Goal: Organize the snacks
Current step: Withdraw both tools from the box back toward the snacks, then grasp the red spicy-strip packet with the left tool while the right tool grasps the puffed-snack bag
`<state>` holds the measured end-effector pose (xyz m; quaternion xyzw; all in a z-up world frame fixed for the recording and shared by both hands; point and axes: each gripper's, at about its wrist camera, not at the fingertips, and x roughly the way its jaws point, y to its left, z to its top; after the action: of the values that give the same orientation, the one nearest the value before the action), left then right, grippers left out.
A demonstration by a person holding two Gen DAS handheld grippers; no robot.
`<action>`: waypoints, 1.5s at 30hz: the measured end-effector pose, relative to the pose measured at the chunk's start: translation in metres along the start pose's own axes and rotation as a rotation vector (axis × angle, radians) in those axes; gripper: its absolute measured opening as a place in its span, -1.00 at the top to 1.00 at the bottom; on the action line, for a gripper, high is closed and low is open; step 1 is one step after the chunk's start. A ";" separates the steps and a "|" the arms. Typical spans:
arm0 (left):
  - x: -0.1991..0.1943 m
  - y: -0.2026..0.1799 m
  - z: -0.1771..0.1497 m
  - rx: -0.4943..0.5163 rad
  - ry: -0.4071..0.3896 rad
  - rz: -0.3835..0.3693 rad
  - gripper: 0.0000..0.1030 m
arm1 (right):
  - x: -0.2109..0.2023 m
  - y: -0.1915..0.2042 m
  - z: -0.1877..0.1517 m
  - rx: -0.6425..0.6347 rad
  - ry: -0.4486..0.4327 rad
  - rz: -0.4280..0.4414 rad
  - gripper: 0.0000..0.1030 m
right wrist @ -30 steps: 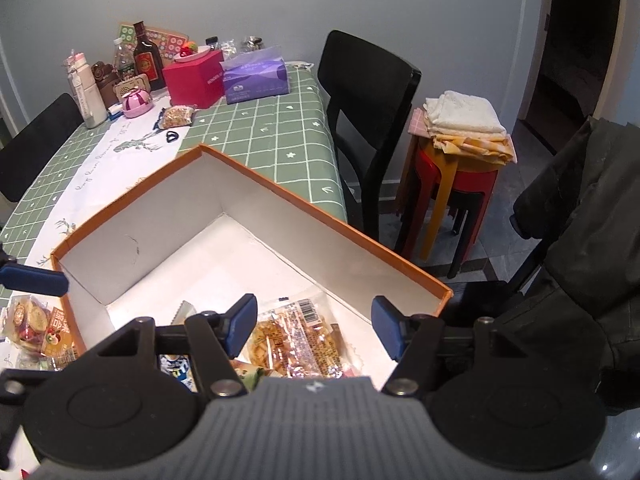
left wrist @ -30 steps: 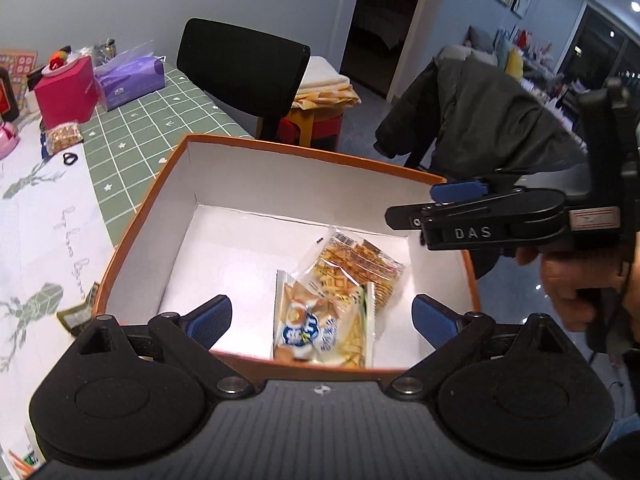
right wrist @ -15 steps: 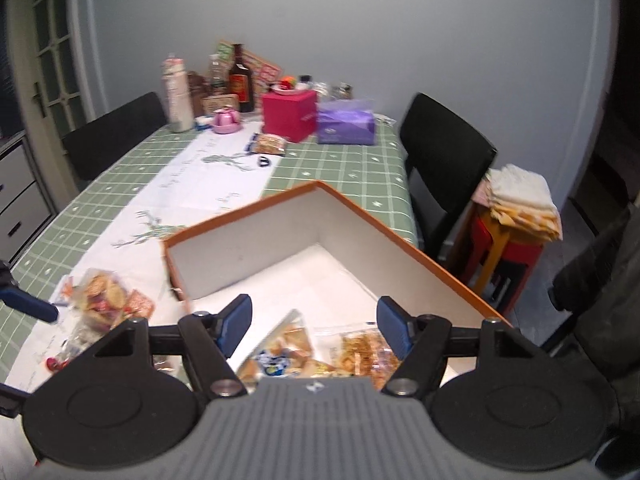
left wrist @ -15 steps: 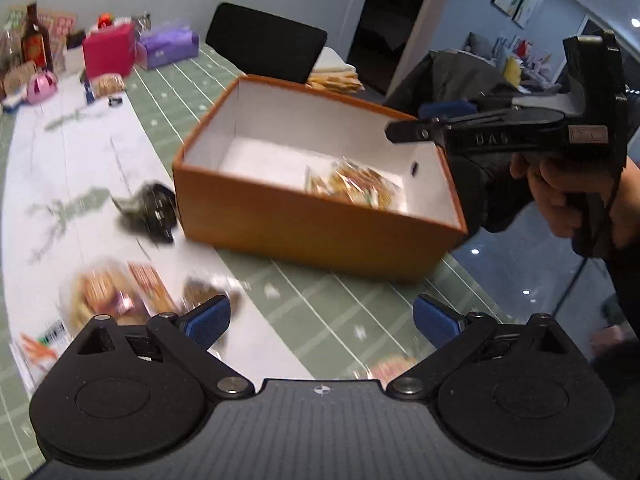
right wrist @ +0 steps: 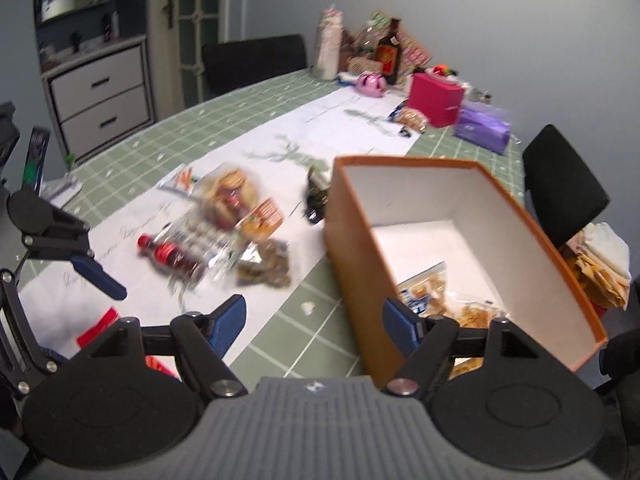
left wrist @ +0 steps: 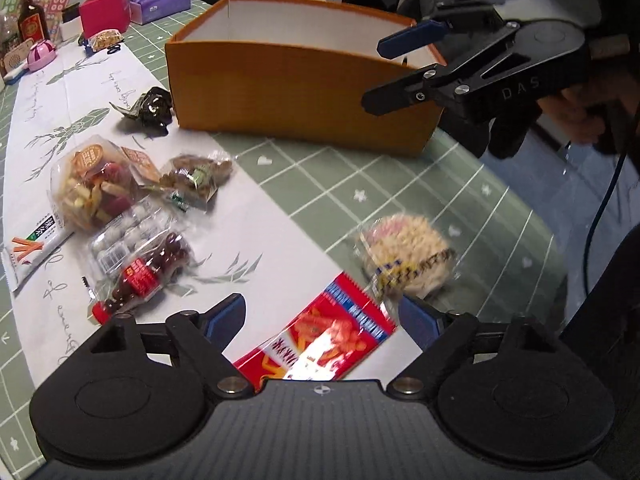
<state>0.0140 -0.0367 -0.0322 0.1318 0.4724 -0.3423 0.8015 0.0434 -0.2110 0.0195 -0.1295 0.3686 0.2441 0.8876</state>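
Both grippers are swinging off the orange box (left wrist: 296,92) toward the loose snacks on the table (left wrist: 400,184). The left gripper (left wrist: 322,318) is now hanging over the red foil packet (left wrist: 320,340), jaws apart and empty. The right gripper (right wrist: 314,318) is sitting by the box's near corner; its jaws have just been opening, with nothing between them.

Box: stiff card, orange outside, white inside, two crinkly packets already lying on its floor.

Red packet: flat, glossy film, probably light and slippery; lying between the left jaws' tips, untouched. Judgement: pinching across a sealed edge is looking safer than squeezing the middle.

Round noodle cake (left wrist: 406,256): clear wrap, brittle-looking, just beyond the red packet; it is wanting a gentle grip.

Further left, soft clear bags are clustering together: mixed crackers (left wrist: 94,192), nuts (left wrist: 196,176), dark dates (left wrist: 148,268). All are crushable, with loose film to snag.
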 end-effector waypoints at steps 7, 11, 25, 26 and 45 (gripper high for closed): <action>0.002 0.006 -0.004 0.063 0.010 0.006 -0.94 | 0.015 0.021 -0.010 -0.098 0.067 0.052 -0.53; 0.003 0.005 -0.007 0.114 0.017 0.008 -0.94 | 0.023 0.031 -0.020 -0.158 0.113 0.081 -0.53; 0.026 -0.012 -0.026 0.331 0.090 -0.030 -0.94 | 0.038 0.065 -0.061 -0.383 0.284 0.244 -0.54; 0.028 -0.012 -0.027 0.332 0.094 -0.031 -0.94 | 0.040 0.067 -0.063 -0.391 0.297 0.248 -0.54; 0.053 -0.010 -0.029 0.369 0.179 -0.040 -0.77 | 0.052 0.071 -0.071 -0.421 0.349 0.240 -0.60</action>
<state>0.0051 -0.0507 -0.0912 0.2967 0.4738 -0.4257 0.7116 -0.0047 -0.1626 -0.0704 -0.3061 0.4694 0.3923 0.7294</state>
